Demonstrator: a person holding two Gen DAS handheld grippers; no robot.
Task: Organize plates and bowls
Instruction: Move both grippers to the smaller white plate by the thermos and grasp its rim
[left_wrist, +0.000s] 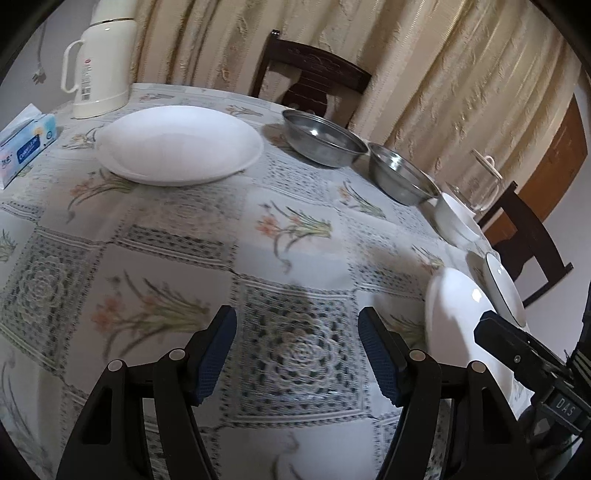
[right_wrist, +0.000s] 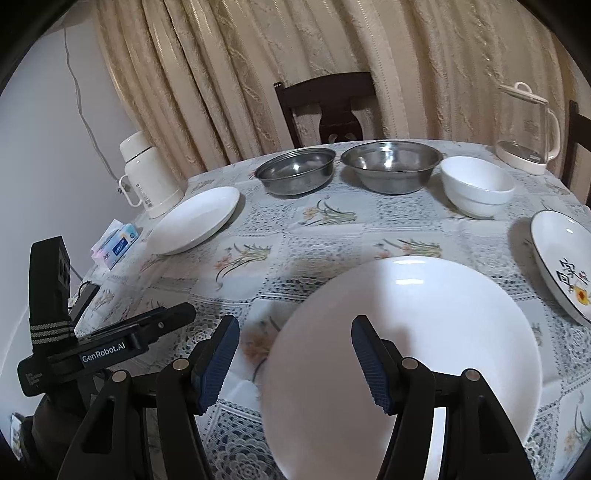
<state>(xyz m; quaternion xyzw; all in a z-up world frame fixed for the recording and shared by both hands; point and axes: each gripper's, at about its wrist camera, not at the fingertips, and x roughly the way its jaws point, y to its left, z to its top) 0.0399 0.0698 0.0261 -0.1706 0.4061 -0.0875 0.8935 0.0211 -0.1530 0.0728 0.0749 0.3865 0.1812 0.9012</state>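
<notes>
Near plate (right_wrist: 402, 354) lies flat under the right gripper (right_wrist: 295, 360), jaws wide and straddling its rim, apparently for pickup; left gripper (left_wrist: 297, 356) wide, empty, beside it; far plate (right_wrist: 194, 219), two steel bowls (right_wrist: 295, 171), white bowl (right_wrist: 476, 186) beyond, unstacked.

From my right wrist view, the near white plate (right_wrist: 424, 332) runs off the bottom edge, and my right gripper's fingers (right_wrist: 371, 365) cover part of its near side. Right of that plate, the patterned plate (right_wrist: 561, 258) is cut off by the frame edge. In my left wrist view, the tablecloth (left_wrist: 166, 314) print is smeared with blur.
</notes>
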